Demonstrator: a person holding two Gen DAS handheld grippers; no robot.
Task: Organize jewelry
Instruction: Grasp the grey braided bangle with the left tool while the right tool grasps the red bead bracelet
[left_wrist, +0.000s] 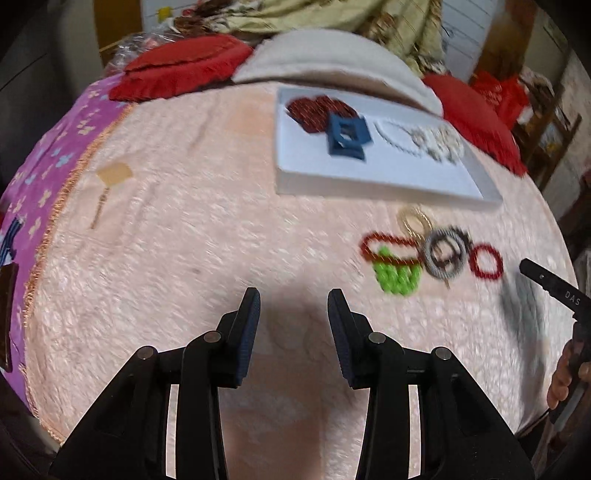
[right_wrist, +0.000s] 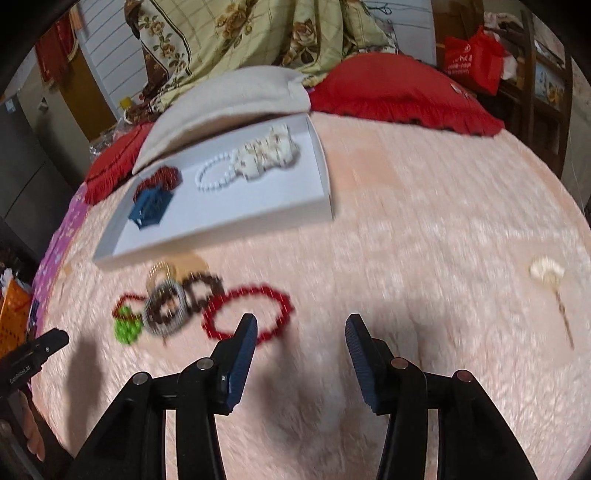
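A white tray (left_wrist: 369, 181) lies on the pink bedspread and holds a dark red beaded piece (left_wrist: 314, 109), a blue hair claw (left_wrist: 347, 138), a white bead string (right_wrist: 214, 175) and a cream ornament (right_wrist: 267, 151). In front of the tray lies a loose cluster: a red bead bracelet (right_wrist: 247, 310), a grey ring (right_wrist: 166, 310), a brown bracelet (right_wrist: 203, 290), green beads (right_wrist: 127, 326) and a gold hoop (left_wrist: 413, 219). My left gripper (left_wrist: 293, 306) is open and empty, left of the cluster. My right gripper (right_wrist: 301, 332) is open and empty, its left finger at the red bracelet's near edge.
A gold hairpin (left_wrist: 110, 181) lies at the left of the bedspread, and a cream hairpin (right_wrist: 550, 284) at the right. Red cushions (right_wrist: 399, 92) and a beige pillow (right_wrist: 229, 96) sit behind the tray. A purple cloth (left_wrist: 48, 173) edges the left side.
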